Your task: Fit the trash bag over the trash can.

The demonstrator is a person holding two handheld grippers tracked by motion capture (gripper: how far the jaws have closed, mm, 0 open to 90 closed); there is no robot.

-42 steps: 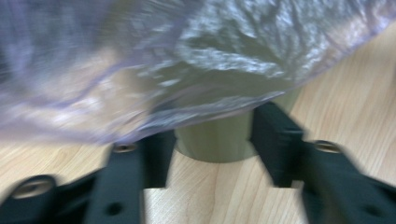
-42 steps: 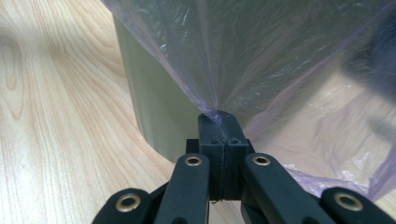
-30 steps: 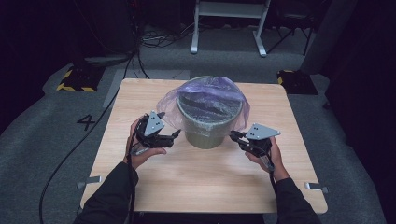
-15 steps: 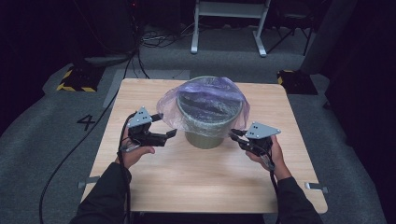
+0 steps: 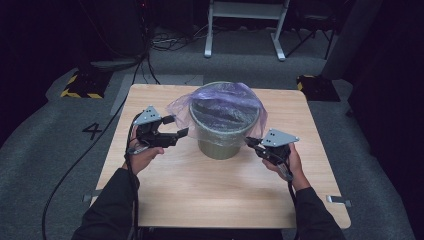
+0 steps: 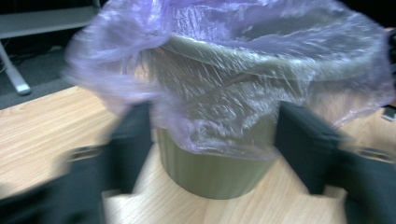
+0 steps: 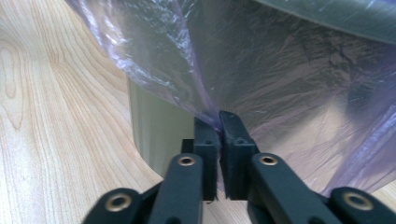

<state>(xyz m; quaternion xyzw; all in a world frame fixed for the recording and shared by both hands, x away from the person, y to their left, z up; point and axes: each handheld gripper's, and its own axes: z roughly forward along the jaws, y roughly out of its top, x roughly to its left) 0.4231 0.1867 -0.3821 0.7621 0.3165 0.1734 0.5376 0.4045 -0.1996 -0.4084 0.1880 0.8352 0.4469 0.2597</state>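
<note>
Plastic bag point(image 5: 220, 102), purple and thin, drapes over the green bin point(image 5: 223, 136) mid-bench point(image 5: 200, 200). The right gripper point(image 7: 219, 122) pinches its hem in closed fingers, likely to tug it down; the left gripper point(image 5: 176, 127), fingers half-wide and just narrowing, holds nothing.

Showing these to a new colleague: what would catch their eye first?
The green bin mid-table, lined with a purple bag that spills over its rim. The right gripper pinches the bag's edge at the bin's right side; the left gripper, fingers apart, points at its left side.
</note>
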